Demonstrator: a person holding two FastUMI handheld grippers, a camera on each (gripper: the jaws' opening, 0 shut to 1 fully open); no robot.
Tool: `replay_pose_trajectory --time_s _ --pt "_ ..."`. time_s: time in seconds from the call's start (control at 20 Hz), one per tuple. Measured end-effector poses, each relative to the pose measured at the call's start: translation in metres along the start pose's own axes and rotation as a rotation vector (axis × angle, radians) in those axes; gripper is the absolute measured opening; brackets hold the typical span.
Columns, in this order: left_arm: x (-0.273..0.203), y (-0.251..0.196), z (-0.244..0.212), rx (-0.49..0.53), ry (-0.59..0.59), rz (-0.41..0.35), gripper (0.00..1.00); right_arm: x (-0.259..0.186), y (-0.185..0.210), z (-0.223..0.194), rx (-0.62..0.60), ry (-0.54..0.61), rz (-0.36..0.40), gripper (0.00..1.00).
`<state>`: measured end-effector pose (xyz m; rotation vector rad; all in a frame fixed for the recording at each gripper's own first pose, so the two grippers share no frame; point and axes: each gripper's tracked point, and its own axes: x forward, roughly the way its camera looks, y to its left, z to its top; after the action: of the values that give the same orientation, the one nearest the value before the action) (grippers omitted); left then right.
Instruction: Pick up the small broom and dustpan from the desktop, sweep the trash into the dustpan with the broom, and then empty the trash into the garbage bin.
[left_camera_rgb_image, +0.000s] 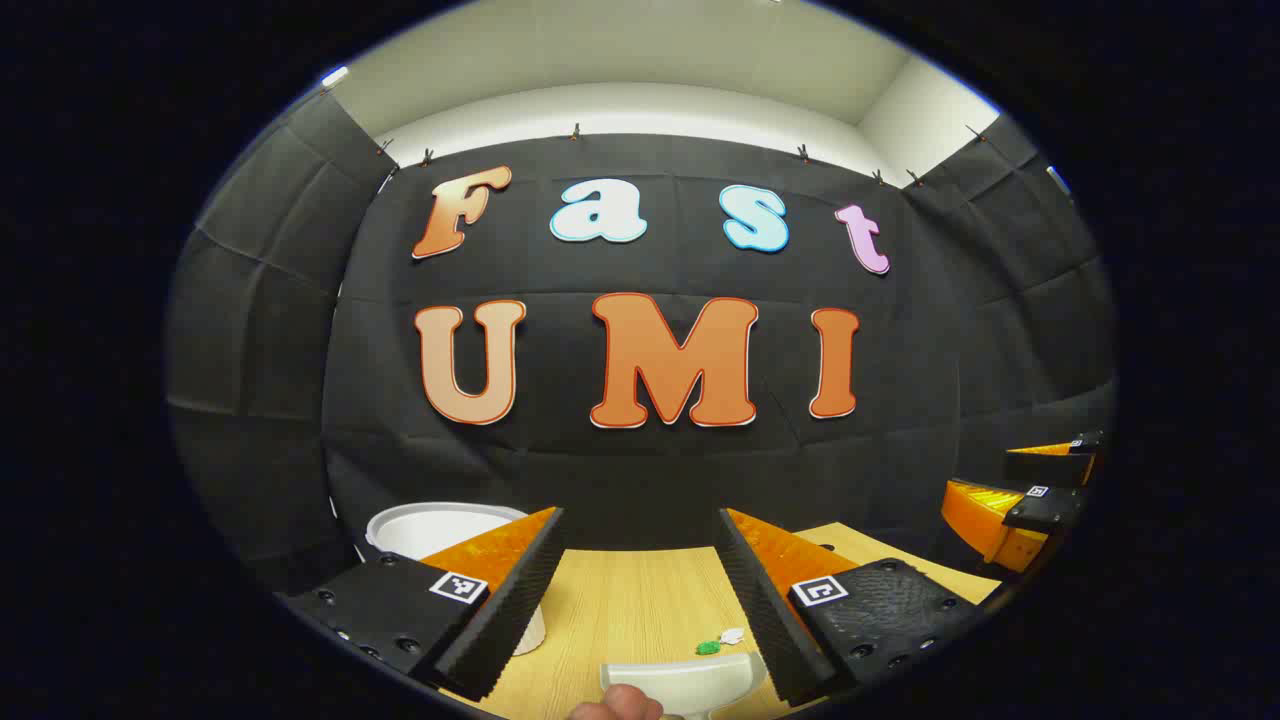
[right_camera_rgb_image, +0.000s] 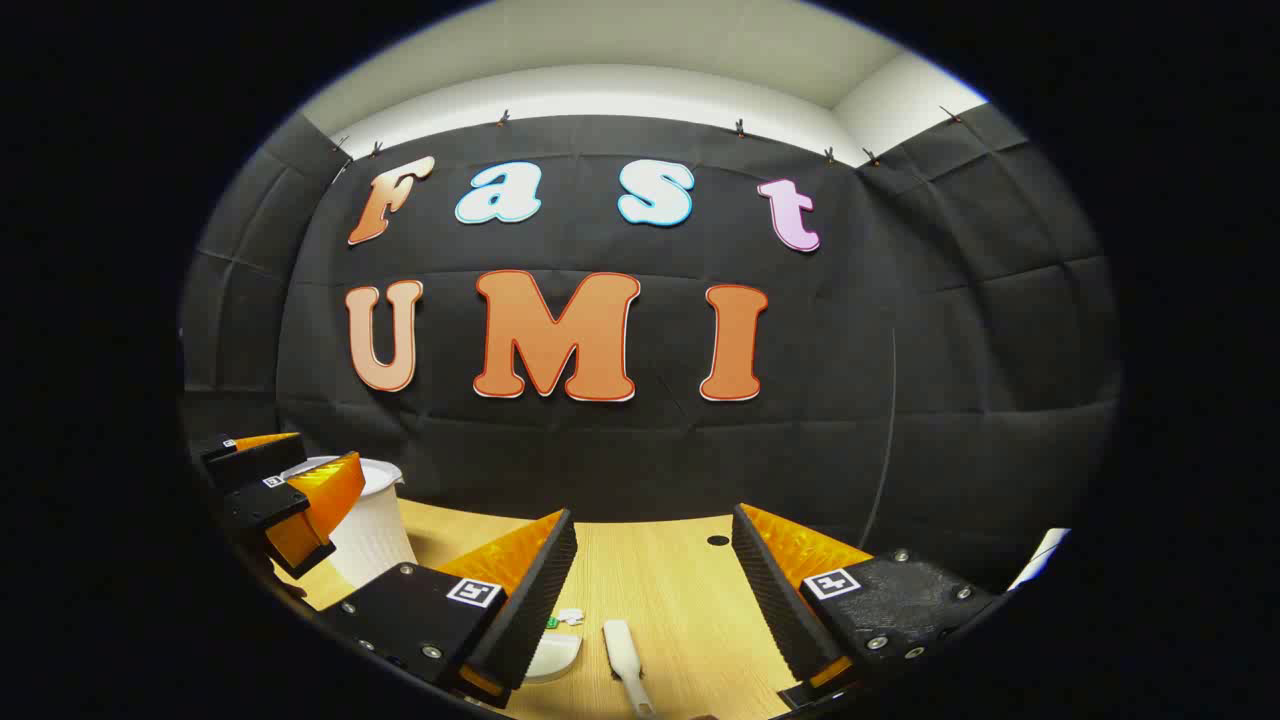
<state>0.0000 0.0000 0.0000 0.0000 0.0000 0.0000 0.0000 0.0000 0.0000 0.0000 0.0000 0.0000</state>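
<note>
My left gripper (left_camera_rgb_image: 640, 520) is open above the wooden desktop (left_camera_rgb_image: 630, 600), nothing between its fingers. Below it lies the white dustpan (left_camera_rgb_image: 690, 680), with a person's fingertip (left_camera_rgb_image: 622, 702) at its near edge. A green scrap (left_camera_rgb_image: 708, 647) and a white scrap (left_camera_rgb_image: 732, 635) lie just beyond the pan. My right gripper (right_camera_rgb_image: 652, 518) is open too and holds nothing. Under it lie the white broom (right_camera_rgb_image: 625, 652) and the dustpan (right_camera_rgb_image: 556, 655), with the scraps (right_camera_rgb_image: 568, 617) beside them. The white garbage bin (left_camera_rgb_image: 435, 530) stands at the left.
The bin (right_camera_rgb_image: 372, 535) sits behind the left gripper (right_camera_rgb_image: 300, 462) in the right gripper view. The right gripper (left_camera_rgb_image: 1000, 475) hovers at the far right of the left gripper view. A small dark hole (right_camera_rgb_image: 717, 540) marks the desktop's back. The black cloth wall closes the rear.
</note>
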Motion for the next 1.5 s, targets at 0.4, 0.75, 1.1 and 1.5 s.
replay_pose_trajectory --time_s 0.4,0.75,1.1,1.5 --pt "0.003 -0.012 0.002 0.010 -0.003 0.072 0.94 0.018 -0.006 -0.001 0.018 0.000 0.082 0.94" --pt "0.015 -0.019 0.002 0.025 -0.007 0.097 0.94 0.028 -0.011 -0.005 0.016 0.006 0.104 0.93" --pt "0.012 -0.024 0.004 0.037 -0.020 0.103 0.95 0.030 -0.014 -0.013 -0.001 0.018 0.111 0.94" --pt "0.013 -0.001 0.013 0.060 -0.066 0.076 0.93 0.029 -0.007 -0.023 0.012 0.048 0.132 0.94"
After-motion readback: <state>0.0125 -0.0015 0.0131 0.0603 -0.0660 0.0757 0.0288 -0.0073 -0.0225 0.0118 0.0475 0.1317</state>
